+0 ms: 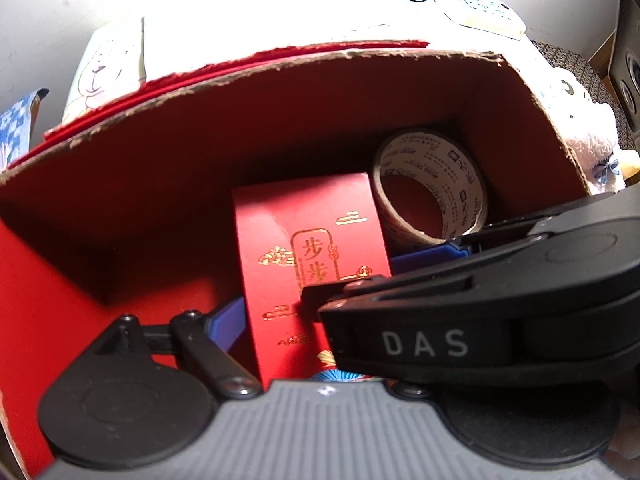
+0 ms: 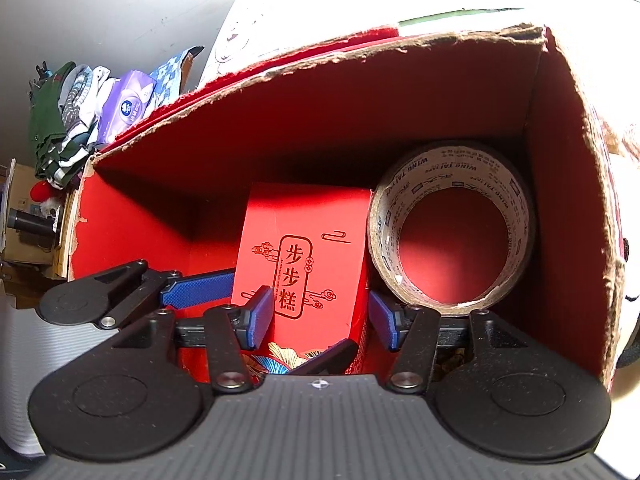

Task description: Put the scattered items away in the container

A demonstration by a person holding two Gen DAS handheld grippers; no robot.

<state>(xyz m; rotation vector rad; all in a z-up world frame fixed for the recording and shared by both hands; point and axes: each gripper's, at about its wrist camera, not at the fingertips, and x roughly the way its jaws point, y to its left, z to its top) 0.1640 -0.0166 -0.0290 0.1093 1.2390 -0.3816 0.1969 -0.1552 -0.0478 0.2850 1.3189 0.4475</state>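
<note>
A red gift box (image 1: pixel 304 232) (image 2: pixel 312 220) with gold characters stands inside the red-lined carton (image 1: pixel 240 128) (image 2: pixel 320 120). A printed tape roll (image 1: pixel 464 188) (image 2: pixel 516 216) leans in the carton's back right corner. My left gripper (image 1: pixel 312 320) (image 2: pixel 286 314) holds the gift box: one blue pad (image 1: pixel 228 320) sits at its left edge, and the other finger shows only in the right wrist view, at its lower right. My right gripper (image 2: pixel 322 320) (image 1: pixel 380 274) straddles the same box, one pad over its front and one beside its right edge. Whether the right pads press on it is unclear.
The carton's torn rim (image 2: pixel 440 40) rises around both grippers, close on the right. Outside it lie a purple tissue pack (image 2: pixel 128 108), a pile of clothes (image 2: pixel 60 120), a bear-printed white fabric (image 1: pixel 104 72) and a dark device (image 1: pixel 628 80) at the far right.
</note>
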